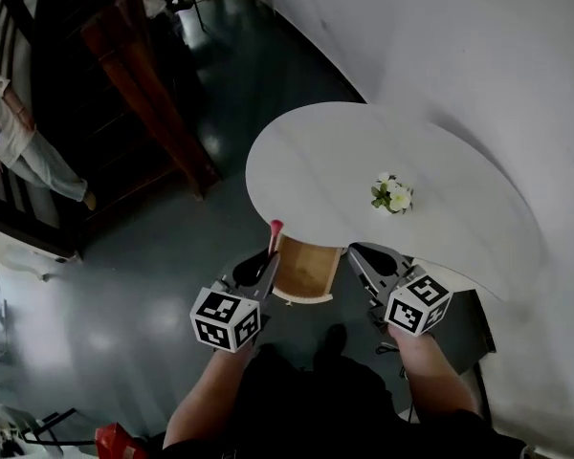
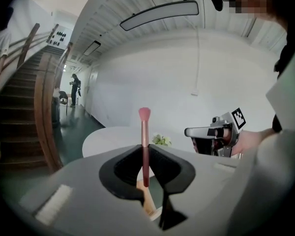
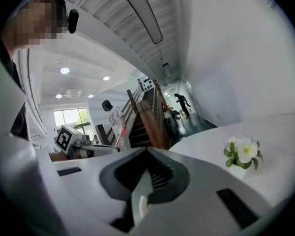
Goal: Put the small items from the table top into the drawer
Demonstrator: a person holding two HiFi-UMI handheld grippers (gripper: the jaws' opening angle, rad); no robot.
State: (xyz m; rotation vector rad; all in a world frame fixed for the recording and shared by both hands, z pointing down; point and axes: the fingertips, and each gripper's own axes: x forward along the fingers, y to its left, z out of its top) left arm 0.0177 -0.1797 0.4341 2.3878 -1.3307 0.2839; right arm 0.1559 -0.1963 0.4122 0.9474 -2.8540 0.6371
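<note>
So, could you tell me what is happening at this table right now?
A person works with a gripper in each hand. The left gripper is clamped on a pink-tipped makeup brush, holding it upright over the left side of the open drawer under the white table. The right gripper is shut and empty, beside the drawer. Only a small pot of flowers stands on the tabletop.

White rounded table top (image 1: 316,156), small potted white flowers (image 1: 392,196) upright right of its middle, wooden drawer (image 1: 306,268) open at near edge.
</note>
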